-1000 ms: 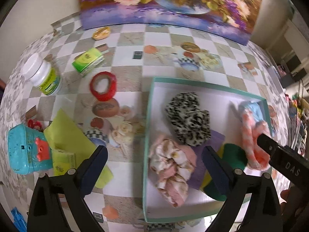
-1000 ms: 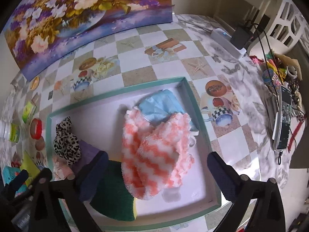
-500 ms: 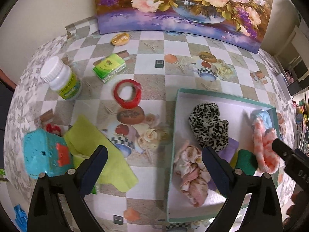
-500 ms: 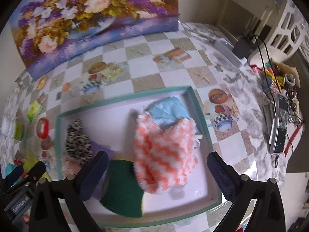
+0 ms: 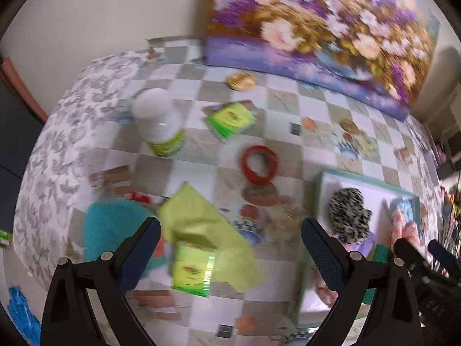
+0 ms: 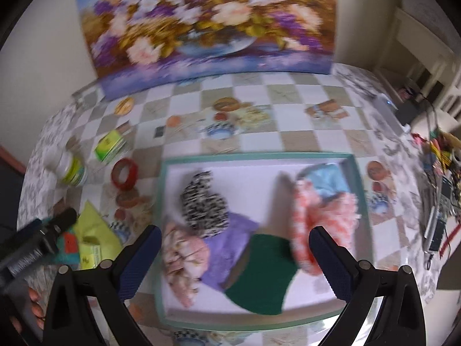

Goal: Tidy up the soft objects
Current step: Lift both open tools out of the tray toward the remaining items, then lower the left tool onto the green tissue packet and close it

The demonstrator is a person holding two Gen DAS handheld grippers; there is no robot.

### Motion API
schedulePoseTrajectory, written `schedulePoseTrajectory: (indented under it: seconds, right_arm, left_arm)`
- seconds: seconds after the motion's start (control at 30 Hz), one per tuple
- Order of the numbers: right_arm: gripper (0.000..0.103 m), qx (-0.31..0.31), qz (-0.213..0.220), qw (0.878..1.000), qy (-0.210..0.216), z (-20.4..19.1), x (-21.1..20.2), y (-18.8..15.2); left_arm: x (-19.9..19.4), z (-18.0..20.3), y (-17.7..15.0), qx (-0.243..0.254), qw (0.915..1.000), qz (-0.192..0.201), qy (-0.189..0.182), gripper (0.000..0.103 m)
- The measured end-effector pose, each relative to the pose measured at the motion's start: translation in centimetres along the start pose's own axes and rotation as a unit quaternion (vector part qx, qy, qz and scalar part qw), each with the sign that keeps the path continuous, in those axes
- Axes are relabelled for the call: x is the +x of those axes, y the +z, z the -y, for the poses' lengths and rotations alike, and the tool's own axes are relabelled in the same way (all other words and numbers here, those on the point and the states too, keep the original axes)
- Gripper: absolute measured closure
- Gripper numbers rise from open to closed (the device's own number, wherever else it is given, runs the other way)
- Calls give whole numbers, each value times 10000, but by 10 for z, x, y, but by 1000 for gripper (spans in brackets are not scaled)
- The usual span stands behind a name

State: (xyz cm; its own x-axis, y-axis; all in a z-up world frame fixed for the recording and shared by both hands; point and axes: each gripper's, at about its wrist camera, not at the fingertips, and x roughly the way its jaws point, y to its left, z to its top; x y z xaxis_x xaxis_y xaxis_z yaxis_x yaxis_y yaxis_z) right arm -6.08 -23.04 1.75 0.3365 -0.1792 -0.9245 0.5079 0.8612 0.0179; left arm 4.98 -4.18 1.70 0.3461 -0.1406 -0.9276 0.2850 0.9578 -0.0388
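Observation:
A teal-rimmed white tray [image 6: 259, 155] holds soft things: a leopard-print scrunchie [image 6: 203, 200], a pink floral scrunchie [image 6: 183, 255], a purple cloth [image 6: 230, 243], a green cloth [image 6: 260, 274], an orange-white fluffy cloth [image 6: 324, 222] and a light blue cloth [image 6: 325, 180]. A lime-yellow cloth [image 5: 201, 227] lies on the table left of the tray [image 5: 318, 178]. My left gripper [image 5: 230, 248] is open and empty above the yellow cloth. My right gripper [image 6: 234, 256] is open and empty above the tray's front half.
On the checkered table stand a white bottle [image 5: 160, 121], a green packet [image 5: 230, 118], a red tape ring [image 5: 259, 164], a teal box [image 5: 115, 230] and a small green box [image 5: 191, 269]. A flower painting [image 6: 207, 26] leans at the back. Clutter and a phone [image 6: 439, 225] lie at the right.
My left gripper has swung left, from over the tray to over the yellow cloth. My right gripper has pulled back and shifted left over the tray. Both stay open.

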Motion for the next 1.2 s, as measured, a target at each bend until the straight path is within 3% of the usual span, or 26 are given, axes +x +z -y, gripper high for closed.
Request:
schedulePoseTrajectory:
  seconds: [0.3, 0.53, 0.77, 1.2]
  right_arm:
    - [0, -459, -183, 9980, 382, -63, 14, -7]
    - [0, -800, -432, 9948, 460, -99, 31, -18]
    - [0, -886, -573, 9938, 347, -105, 41, -24]
    - [0, -628, -604, 9960, 201, -77, 36, -34]
  left_arm:
    - [-8, -64, 2, -531, 9984, 101, 184, 5]
    - [-13, -82, 0, -715, 9973, 164, 102, 5]
    - [-11, -70, -6, -711, 9970, 102, -275, 5]
    - [-8, -53, -39, -703, 9975, 103, -47, 5]
